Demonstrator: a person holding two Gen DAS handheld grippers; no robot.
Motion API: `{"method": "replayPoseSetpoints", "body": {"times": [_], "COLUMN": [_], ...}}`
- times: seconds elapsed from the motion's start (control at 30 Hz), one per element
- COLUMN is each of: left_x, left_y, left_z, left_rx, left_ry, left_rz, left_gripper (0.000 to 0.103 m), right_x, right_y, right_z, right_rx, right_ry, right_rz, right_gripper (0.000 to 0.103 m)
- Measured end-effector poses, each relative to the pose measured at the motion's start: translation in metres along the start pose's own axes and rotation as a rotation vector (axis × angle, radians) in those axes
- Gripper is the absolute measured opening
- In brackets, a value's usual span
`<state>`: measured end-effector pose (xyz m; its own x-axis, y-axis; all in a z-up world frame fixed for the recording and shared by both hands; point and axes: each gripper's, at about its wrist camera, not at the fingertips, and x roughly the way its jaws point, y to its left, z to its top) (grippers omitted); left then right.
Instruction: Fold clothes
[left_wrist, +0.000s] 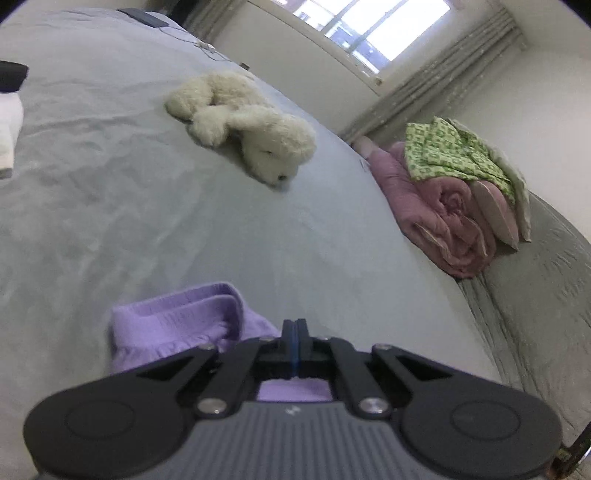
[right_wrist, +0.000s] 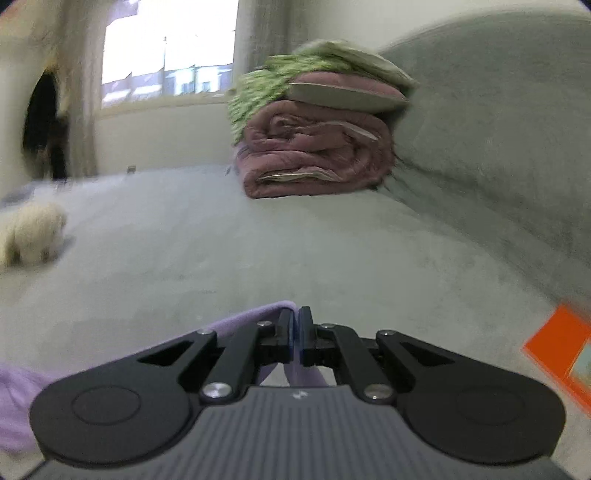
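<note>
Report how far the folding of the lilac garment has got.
Done: little that shows; the lilac garment lies bunched on the grey bed. In hand: left gripper and right gripper are both shut on its fabric. Left: spreading it flat and making the folds.

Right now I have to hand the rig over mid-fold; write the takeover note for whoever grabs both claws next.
Left claw: jaws closed, apparently pinching the purple garment, which bunches on the grey bed sheet.
Right claw: jaws closed on another edge of the same garment.
Nearby: white plush toy lies farther out on the bed; the rolled pink quilt with a green patterned cloth on top sits by the headboard.
Done: both edges gripped.
Left: the garment looks bunched, not flat; spread it, fold, release.
</note>
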<state>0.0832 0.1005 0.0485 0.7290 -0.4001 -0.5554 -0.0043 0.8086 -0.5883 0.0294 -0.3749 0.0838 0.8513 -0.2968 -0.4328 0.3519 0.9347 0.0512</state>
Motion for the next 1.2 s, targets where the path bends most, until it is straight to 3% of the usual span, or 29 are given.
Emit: {"method": "replayPoseSetpoints", "body": {"times": [0.07,0.1,0.2,0.23,0.3,0.33,0.4,0.47,0.53,0.6,0.67,0.7,0.77,0.93,1.0,1.1,1.2], "left_x": [0.006,0.009,0.015,0.016,0.017,0.016,0.017,0.019,0.022,0.026,0.028,0.029,0.021,-0.013,-0.010,-0.002,0.005], "left_y": [0.001,0.001,-0.003,-0.007,-0.014,-0.015,-0.017,-0.018,-0.019,-0.020,-0.021,-0.022,-0.024,-0.018,-0.019,-0.021,-0.024], "left_z": [-0.003,-0.005,-0.010,-0.011,-0.014,-0.015,-0.017,-0.018,-0.020,-0.024,-0.029,-0.031,-0.029,-0.005,-0.007,-0.012,-0.017], "left_rx": [0.010,0.014,0.045,0.069,0.123,0.142,0.160,0.167,0.173,0.189,0.216,0.231,0.236,0.170,0.173,0.183,0.201], "left_ry": [0.034,0.059,0.091,0.092,0.096,0.098,0.104,0.111,0.119,0.139,0.157,0.163,0.138,-0.005,0.021,0.072,0.118], "left_rz": [0.019,0.018,0.010,0.011,0.019,0.027,0.042,0.043,0.044,0.055,0.065,0.070,0.056,-0.049,-0.041,-0.021,-0.001], "left_gripper": [0.004,0.012,0.050,0.052,0.046,0.037,0.034,0.035,0.035,0.035,0.010,0.000,0.000,0.000,0.000,0.000,0.002], "right_x": [0.013,0.023,0.043,0.046,0.041,0.035,0.025,0.022,0.027,0.033,0.042,0.045,0.048,0.026,0.016,0.028,0.040], "right_y": [-0.016,-0.024,-0.025,-0.023,-0.019,-0.021,-0.025,-0.034,-0.035,-0.028,-0.019,-0.020,-0.024,-0.047,-0.058,-0.059,-0.047], "right_z": [0.006,0.006,-0.004,-0.007,-0.005,-0.005,-0.004,-0.012,-0.021,-0.033,-0.044,-0.044,-0.042,-0.020,-0.011,-0.019,-0.029], "right_rx": [0.152,0.208,0.172,0.135,0.074,0.077,0.085,0.111,0.087,0.043,-0.007,-0.006,0.033,0.192,0.274,0.230,0.149], "right_ry": [0.043,0.082,0.193,0.214,0.194,0.194,0.196,0.254,0.345,0.427,0.505,0.501,0.489,0.301,0.226,0.319,0.438], "right_rz": [0.017,0.019,-0.045,-0.083,-0.099,-0.094,-0.084,-0.039,0.043,0.071,0.083,0.068,0.048,0.087,0.115,0.037,0.089], "right_gripper": [0.002,0.005,0.014,0.014,0.014,0.014,0.015,0.015,0.015,0.015,0.016,0.014,0.002,0.001,0.001,0.016,0.017]}}
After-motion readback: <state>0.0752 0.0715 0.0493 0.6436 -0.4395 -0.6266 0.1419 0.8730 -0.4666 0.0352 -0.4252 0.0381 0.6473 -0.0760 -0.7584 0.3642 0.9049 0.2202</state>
